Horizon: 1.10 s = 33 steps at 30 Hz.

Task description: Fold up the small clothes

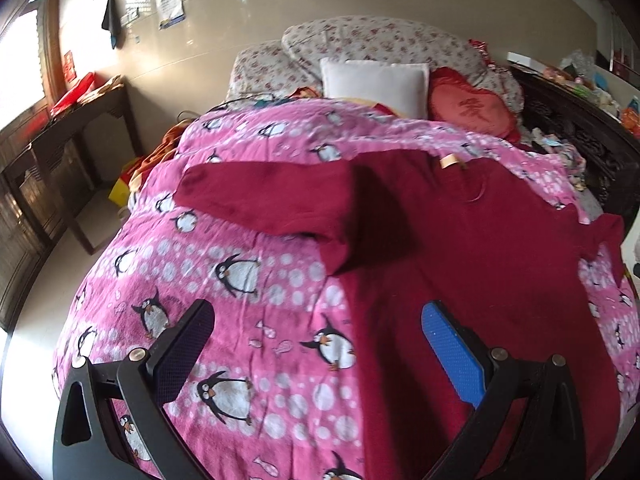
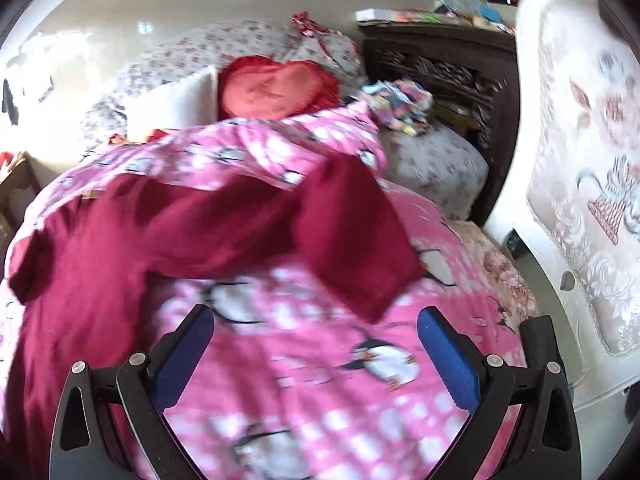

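While both tools hung over the bed with nothing between their fingers, the fold looked barely begun. Nearest the left wrist camera, the left hand-held gripper [image 1: 316, 344] stood wide open and empty, its dark pad over the pink penguin quilt [image 1: 256, 280] and its blue pad over the lower body of the dark red top [image 1: 460, 248]. The right hand-held gripper [image 2: 316, 344] was likewise spread wide and held nothing, poised above bare quilt just short of the garment; that view was blurred, so fine detail of the cloth edge could not be made out. Beyond the fingers the top lay spread on the quilt, body running toward the foot of the bed, with the left sleeve [image 1: 260, 196] stretched out sideways and the right sleeve [image 2: 356, 236] angled out and down, its cuff nearest the right tool. A small tan label [image 1: 450, 160] marked the neckline at the far end. By my reading, the step in hand was the approach to the first fold, each sleeve being still unfolded. The next move probably called for lowering a tool onto a sleeve cuff, pinching only the sleeve fabric and not the quilt beneath, then carrying it across the chest. Farther off lay a white pillow [image 1: 374, 84] and a red heart cushion [image 1: 472, 108].
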Motion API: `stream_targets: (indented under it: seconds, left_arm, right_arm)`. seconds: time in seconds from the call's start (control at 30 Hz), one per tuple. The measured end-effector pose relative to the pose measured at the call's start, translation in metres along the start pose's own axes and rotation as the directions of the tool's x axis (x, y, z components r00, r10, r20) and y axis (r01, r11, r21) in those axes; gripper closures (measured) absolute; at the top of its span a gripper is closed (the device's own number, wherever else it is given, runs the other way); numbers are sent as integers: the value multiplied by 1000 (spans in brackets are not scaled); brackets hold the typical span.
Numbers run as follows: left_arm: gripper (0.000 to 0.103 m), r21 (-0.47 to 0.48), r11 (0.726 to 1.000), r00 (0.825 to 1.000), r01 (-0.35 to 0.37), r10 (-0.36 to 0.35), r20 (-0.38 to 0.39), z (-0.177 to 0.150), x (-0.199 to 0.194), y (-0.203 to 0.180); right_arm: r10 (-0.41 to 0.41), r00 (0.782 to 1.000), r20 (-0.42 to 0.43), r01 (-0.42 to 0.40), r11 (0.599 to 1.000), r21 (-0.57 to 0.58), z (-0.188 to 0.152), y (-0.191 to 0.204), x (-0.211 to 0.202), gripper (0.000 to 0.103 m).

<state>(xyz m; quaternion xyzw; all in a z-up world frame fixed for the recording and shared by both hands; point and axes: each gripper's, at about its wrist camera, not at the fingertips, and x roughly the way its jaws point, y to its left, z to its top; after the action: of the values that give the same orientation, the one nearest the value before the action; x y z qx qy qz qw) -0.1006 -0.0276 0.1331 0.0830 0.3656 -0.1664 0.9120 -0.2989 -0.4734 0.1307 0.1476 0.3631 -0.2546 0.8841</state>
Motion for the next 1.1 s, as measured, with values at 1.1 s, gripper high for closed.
stream_targets:
  seconds: [1.1]
  left_arm:
    - [0, -384, 920, 997, -74, 58, -53, 39, 102, 166]
  right_arm:
    - [245, 965, -97, -263, 870, -418, 20, 352, 56, 0]
